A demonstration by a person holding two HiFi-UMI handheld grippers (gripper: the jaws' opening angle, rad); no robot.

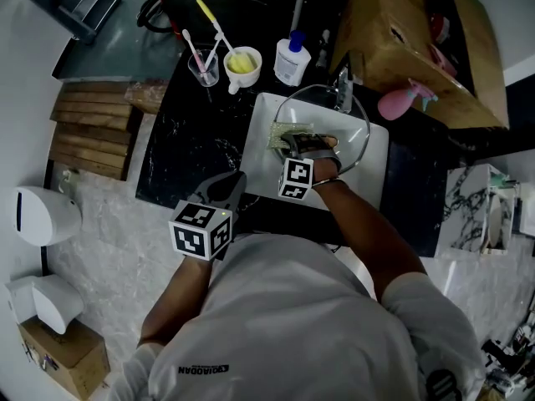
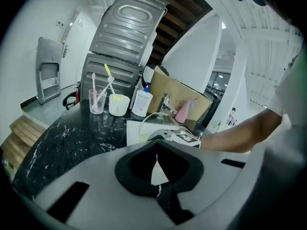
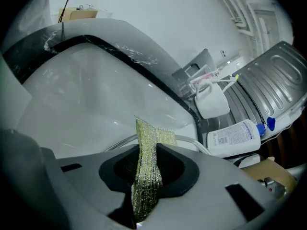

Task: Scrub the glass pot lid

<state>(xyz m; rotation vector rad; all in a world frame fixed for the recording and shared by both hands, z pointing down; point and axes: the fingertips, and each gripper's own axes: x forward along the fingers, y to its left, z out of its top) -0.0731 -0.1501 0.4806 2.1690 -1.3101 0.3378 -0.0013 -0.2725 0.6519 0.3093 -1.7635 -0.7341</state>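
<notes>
We see the right gripper [image 3: 146, 150] clamped on the yellow-green mesh scrubbing cloth [image 3: 145, 181] over the round glass pot lid [image 1: 351, 134] in the white rectangular basin [image 1: 257, 161], but the left gripper [image 2: 156, 150] hangs back, jaws together on nothing, so a hard stroke could skate the unheld lid.

The glass pot lid [image 1: 322, 111] is clear and smooth; the scouring cloth [image 3: 146, 176] — coarse, knitted, with a metallic glitter. Glossy white sink basin [image 1: 259, 153], polished black veined-stone counter [image 1: 192, 144], matt wooden slats [image 1: 88, 136], plain brown cardboard box [image 1: 393, 32].
</notes>
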